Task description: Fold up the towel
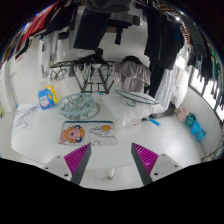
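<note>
A small towel (85,131) with a colourful cartoon print lies flat on the white table (120,140), just ahead of my left finger. My gripper (111,152) is open and empty, its two magenta pads (76,158) set wide apart above the bare table. The towel lies ahead of the fingers, not between them. A tiny white object (111,174) lies on the table between the fingers.
A round glass dish (76,103) and a blue and yellow item (46,97) sit beyond the towel to the left. Pens (151,121) and a teal object (195,122) lie to the right. A folding rack (92,72) and hanging clothes (135,75) stand behind the table.
</note>
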Motion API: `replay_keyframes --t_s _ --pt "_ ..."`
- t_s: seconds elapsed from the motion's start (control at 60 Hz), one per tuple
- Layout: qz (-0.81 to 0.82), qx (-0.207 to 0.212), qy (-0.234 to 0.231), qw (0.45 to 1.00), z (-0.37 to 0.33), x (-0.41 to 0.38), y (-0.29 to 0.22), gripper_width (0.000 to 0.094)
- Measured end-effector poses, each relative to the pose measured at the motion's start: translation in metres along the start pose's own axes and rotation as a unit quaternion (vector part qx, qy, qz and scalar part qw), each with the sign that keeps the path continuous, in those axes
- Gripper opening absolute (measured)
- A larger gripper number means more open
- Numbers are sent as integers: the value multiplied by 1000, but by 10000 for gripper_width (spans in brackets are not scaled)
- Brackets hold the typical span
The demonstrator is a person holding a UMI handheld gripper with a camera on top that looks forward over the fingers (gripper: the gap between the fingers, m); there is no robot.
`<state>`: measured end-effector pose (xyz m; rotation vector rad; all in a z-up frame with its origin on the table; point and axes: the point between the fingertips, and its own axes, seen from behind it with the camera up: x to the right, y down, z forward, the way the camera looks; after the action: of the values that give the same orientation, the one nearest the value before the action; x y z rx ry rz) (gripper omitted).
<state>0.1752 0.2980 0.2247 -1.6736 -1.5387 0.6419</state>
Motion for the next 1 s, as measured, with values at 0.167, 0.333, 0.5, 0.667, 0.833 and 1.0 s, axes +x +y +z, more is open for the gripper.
replay_keyframes --t_s 0.167,0.333,0.5,0.667,0.833,1.0 --pt "-13 7 -46 999 0 -65 -11 851" --pt "-32 9 -96 995 11 -142 -18 849" --pt "-56 19 -123 991 26 -207 -24 849" --pt "-59 23 -135 989 59 -258 -21 853" --pt "-51 30 -137 989 117 -297 -17 851" --pt "-46 24 -126 991 195 -317 -4 849"
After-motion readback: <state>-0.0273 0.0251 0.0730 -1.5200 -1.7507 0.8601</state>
